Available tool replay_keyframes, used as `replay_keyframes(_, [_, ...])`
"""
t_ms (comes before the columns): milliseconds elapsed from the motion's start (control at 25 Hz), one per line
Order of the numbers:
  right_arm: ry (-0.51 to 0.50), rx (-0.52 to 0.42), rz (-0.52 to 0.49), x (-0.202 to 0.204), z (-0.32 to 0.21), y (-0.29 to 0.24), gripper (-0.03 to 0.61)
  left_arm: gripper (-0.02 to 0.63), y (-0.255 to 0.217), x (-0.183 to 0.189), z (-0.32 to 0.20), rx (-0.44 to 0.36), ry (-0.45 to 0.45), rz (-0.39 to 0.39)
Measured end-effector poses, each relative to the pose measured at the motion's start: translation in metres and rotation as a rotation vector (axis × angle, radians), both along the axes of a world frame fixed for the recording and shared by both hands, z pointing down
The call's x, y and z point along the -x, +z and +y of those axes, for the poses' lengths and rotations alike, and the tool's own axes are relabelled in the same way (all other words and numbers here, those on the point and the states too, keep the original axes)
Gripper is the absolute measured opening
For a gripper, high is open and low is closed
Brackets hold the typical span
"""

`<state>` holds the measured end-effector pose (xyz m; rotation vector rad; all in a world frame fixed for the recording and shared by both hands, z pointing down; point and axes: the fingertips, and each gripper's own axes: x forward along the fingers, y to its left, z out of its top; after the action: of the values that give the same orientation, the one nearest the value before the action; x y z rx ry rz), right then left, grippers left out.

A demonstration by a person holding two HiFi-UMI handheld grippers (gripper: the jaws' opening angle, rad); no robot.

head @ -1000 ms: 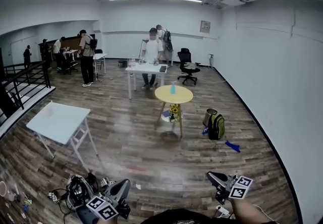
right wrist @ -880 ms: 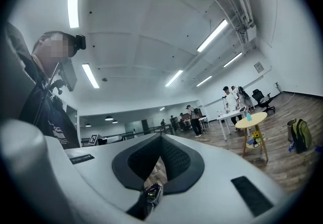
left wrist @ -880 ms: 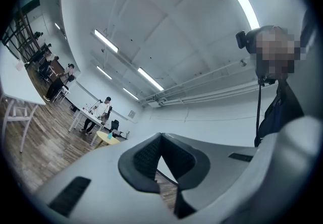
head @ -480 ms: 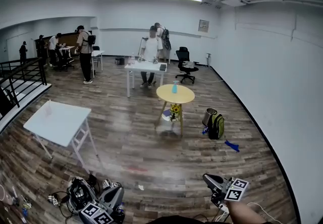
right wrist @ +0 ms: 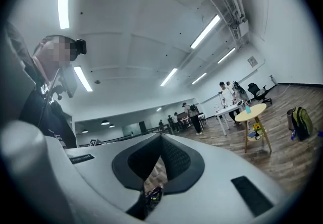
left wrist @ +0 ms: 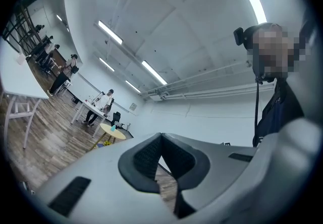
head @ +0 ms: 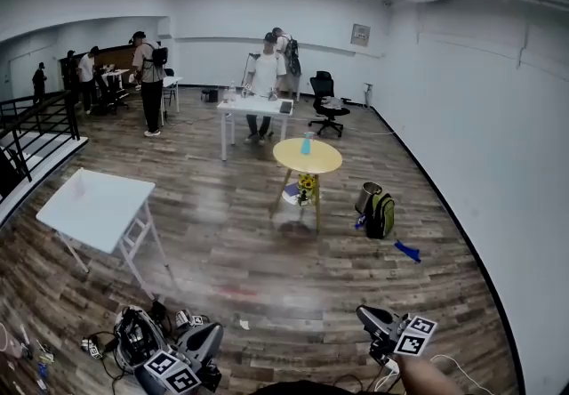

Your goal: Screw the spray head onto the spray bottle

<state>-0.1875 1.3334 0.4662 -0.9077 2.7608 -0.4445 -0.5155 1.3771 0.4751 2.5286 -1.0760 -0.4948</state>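
Note:
A small blue spray bottle stands on a round yellow table far across the room; no separate spray head can be made out. The left gripper view shows the bottle as tiny, and so does the right gripper view, on the table. My left gripper is at the bottom left of the head view and my right gripper at the bottom right. Both are low, far from the table. The left gripper and the right gripper are shut with nothing in them.
A white folding table stands at the left, with gear and cables on the floor by my left gripper. A green backpack and a blue item lie right of the round table. People stand at a white desk behind it.
Both grippers have shifted a little in the head view and stay shut and empty. The room has slid slightly in view as the head camera moved.

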Motion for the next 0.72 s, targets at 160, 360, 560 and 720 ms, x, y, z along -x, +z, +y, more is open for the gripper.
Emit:
replay_keyframes(160, [-0.015, -0.009, -0.022, -0.06, -0.027, 0.001, 0.014, 0.02, -0.012, -0.057, -0.022, -0.027, -0.018, -0.039])
replay_keyframes(360, [-0.034, -0.041, -0.015, -0.158, -0.07, -0.018, 0.014, 0.02, -0.029, -0.154, -0.054, -0.057, -0.057, -0.031])
replay_keyframes(560, [-0.058, -0.085, 0.032, -0.245, -0.099, -0.026, 0.014, 0.02, -0.036, -0.257, -0.082, -0.074, -0.049, -0.012])
replay_keyframes(720, [-0.071, -0.101, 0.057, -0.288, -0.112, -0.022, 0.014, 0.02, -0.04, -0.313, -0.101, -0.068, -0.026, -0.034])
